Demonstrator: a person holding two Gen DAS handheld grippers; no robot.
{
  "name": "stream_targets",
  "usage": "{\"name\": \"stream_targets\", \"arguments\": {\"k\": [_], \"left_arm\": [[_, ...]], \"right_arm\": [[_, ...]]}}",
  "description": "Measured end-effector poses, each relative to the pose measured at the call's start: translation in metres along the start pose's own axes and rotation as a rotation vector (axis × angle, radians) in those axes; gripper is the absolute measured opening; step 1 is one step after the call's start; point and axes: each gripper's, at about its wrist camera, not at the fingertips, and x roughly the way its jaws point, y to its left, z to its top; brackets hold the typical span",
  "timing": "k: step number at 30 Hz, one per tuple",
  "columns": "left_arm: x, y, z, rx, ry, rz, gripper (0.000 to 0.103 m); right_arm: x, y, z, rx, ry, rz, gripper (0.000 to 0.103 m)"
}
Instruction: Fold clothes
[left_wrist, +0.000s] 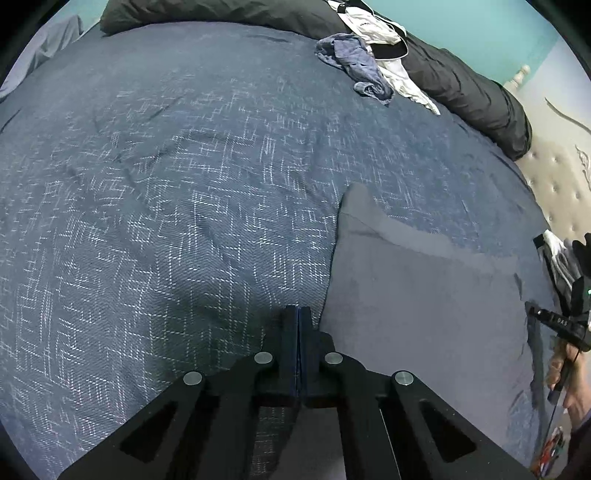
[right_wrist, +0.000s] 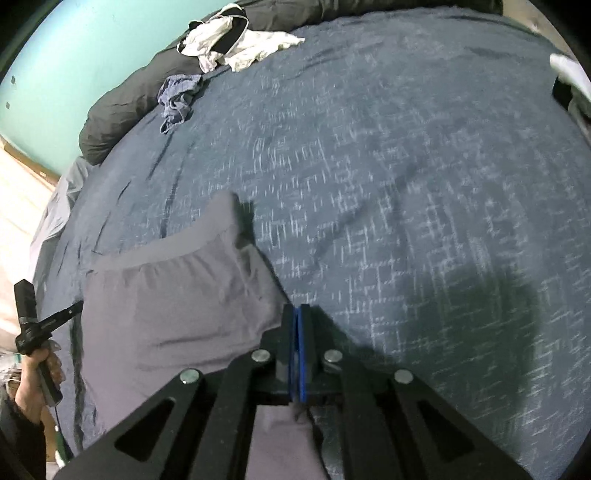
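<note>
Left wrist view: left gripper (left_wrist: 298, 314) at lower centre, jaws pressed together, nothing visibly between them. The grey garment (left_wrist: 424, 295) lies flat on the bed (left_wrist: 166, 184) at lower right, just beside the gripper. A crumpled blue cloth (left_wrist: 356, 64) and a black-and-white garment (left_wrist: 373, 26) sit at upper right.

Right wrist view: the grey garment (right_wrist: 177, 295) occupies lower left; the right gripper (right_wrist: 298, 314) at lower centre is closed, with grey fabric visible beneath its jaws; whether it is clamped cannot be told

"DAS" on black handheld device (left_wrist: 563, 322)
</note>
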Motion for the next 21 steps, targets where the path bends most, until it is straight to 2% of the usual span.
{"name": "stream_targets", "arguments": {"k": [4, 6, 8, 10, 13, 14, 21], "left_arm": [[-0.001, -0.002, 0.0, -0.007, -0.001, -0.006, 0.0], [-0.004, -0.004, 0.001, -0.003, -0.008, -0.001, 0.0], [-0.009, -0.003, 0.005, -0.007, -0.025, -0.004, 0.001], [-0.012, -0.006, 0.012, -0.013, -0.045, -0.018, 0.003], [-0.01, -0.012, 0.023, -0.015, -0.059, -0.026, 0.022], [-0.006, -0.014, 0.027, -0.015, -0.056, -0.029, 0.024], [0.022, -0.021, 0.053, -0.018, -0.044, -0.07, 0.024]], "right_arm": [[-0.012, 0.002, 0.008, 0.017, -0.072, 0.018, 0.009], [-0.015, 0.006, 0.014, 0.021, -0.092, 0.04, 0.022], [-0.013, 0.012, 0.021, 0.01, -0.096, 0.059, 0.03], [-0.009, 0.02, 0.027, -0.007, -0.098, 0.057, 0.031], [-0.002, 0.027, 0.033, -0.029, -0.084, 0.056, 0.031], [0.003, 0.03, 0.035, -0.037, -0.077, 0.054, 0.031], [0.023, 0.034, 0.038, -0.08, -0.052, 0.044, 0.031]]}}
